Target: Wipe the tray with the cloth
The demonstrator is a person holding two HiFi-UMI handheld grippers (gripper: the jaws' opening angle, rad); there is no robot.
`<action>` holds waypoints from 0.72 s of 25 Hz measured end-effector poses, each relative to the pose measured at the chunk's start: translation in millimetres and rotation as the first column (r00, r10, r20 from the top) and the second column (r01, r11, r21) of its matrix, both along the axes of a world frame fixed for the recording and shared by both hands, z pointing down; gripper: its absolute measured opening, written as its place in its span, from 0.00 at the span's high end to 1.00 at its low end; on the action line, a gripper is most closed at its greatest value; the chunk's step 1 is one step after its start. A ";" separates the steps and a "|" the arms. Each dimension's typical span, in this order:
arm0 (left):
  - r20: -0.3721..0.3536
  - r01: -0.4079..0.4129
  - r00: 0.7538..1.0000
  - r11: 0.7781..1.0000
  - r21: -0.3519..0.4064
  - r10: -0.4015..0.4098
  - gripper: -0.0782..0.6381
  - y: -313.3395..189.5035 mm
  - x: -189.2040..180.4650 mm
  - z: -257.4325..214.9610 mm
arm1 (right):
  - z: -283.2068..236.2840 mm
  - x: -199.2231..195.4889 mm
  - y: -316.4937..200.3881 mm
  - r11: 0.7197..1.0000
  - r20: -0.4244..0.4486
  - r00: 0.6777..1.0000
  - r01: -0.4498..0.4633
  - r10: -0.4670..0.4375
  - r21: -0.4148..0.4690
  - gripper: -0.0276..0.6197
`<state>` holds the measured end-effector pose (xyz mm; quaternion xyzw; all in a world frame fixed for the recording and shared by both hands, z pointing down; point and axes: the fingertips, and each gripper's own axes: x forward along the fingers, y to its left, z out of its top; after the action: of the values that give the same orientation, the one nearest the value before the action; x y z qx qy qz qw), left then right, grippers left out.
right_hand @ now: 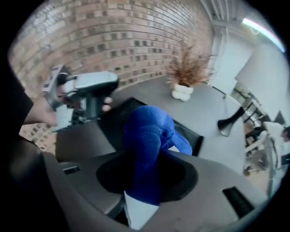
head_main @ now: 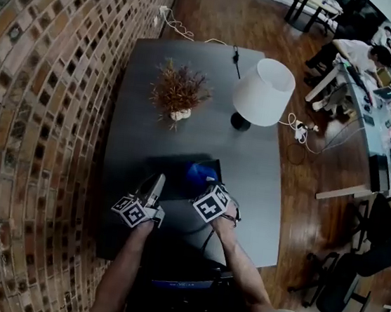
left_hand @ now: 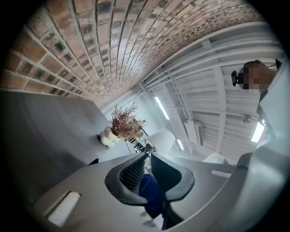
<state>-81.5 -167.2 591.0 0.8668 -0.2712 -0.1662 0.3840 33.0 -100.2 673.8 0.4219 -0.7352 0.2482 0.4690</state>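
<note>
- My right gripper (right_hand: 147, 167) has its two jaws clamped on the bright blue fluffy cloth (right_hand: 147, 136). The cloth fills the gap between them and bulges out past the tips.
- This gripper points steeply down, and the free end of the cloth is over the flat black rectangular tray (right_hand: 113, 120). I cannot tell if the cloth really presses on the tray.
- The tray lies on the dark grey table (head_main: 251, 166), at the edge near to me, close to the brick wall (head_main: 40, 97).
- My left gripper (left_hand: 146, 158) is at the left side of the tray and points level along the table. Its jaws stand almost together, with the tips nearly meeting.
- In the narrow gap between these jaws, near their base, sits a small dark blue thing (left_hand: 152, 190). I cannot say what it is.
- No view shows me if the left jaws pinch the rim of the tray or only stand beside it.
- In the head view the two grippers are near each other, left of the cloth and right of it.
- Further on the table, well apart from the tray, stand a dry brown plant in a white lumpy vase (head_main: 180, 90) and a lamp with a white shade and a black foot (head_main: 263, 91).
</note>
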 end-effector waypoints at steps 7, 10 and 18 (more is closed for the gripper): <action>-0.010 -0.002 1.000 0.999 0.054 0.003 0.85 4.8 -5.8 -2.1 | -3.7 -84.4 -61.3 0.986 0.217 0.962 0.160 -0.168 0.054 0.74; -0.013 -0.041 0.999 0.994 0.100 0.043 0.85 13.6 -0.1 -12.8 | 0.4 -86.9 -79.7 0.998 0.229 0.971 0.057 -0.064 0.037 0.74; 0.075 -0.128 0.990 0.990 0.056 0.123 0.89 21.6 23.2 7.9 | 5.0 -32.2 -72.5 0.997 0.154 0.985 0.071 -0.073 0.024 0.74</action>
<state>-58.3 -145.7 598.9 0.8989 -0.2243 -0.1190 0.3572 0.8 -172.7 678.8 0.3788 -0.7864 0.2563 0.4153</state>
